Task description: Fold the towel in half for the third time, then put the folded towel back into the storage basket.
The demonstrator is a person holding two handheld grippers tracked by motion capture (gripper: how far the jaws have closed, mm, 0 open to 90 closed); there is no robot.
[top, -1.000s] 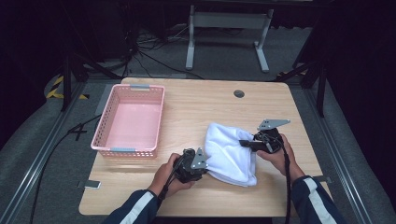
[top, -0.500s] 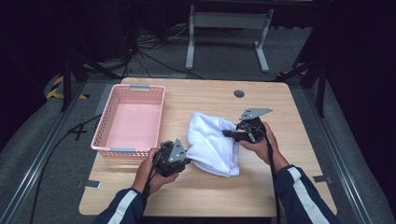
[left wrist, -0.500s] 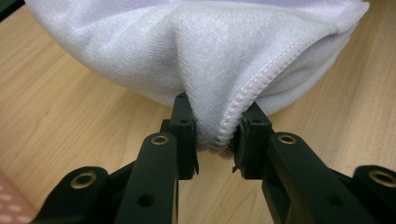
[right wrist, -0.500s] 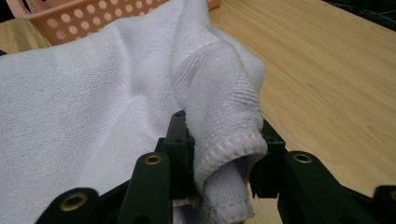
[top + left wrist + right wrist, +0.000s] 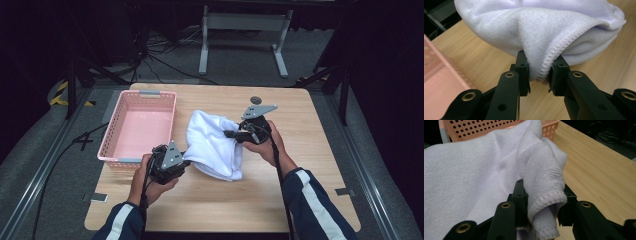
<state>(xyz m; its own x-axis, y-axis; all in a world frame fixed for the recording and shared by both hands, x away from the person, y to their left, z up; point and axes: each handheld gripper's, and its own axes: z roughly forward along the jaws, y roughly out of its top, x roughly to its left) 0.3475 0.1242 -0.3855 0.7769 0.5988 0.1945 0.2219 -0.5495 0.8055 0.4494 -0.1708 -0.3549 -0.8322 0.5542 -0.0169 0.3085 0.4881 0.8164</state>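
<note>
Wooden table [image 5: 300,165], both hand-held grippers clamped on white towel [image 5: 212,145]

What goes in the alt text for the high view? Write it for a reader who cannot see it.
Two hand-held grippers lift a white towel over a wooden table: the left hand-held gripper grips its near edge, the right hand-held gripper its far side. An empty pink basket sits to the left.

The basket [image 5: 138,128] is sitting left of centre on the counter [image 5: 310,175] — the towel [image 5: 214,145] is hanging just right of it, mid-frame, between both tongs.
</note>
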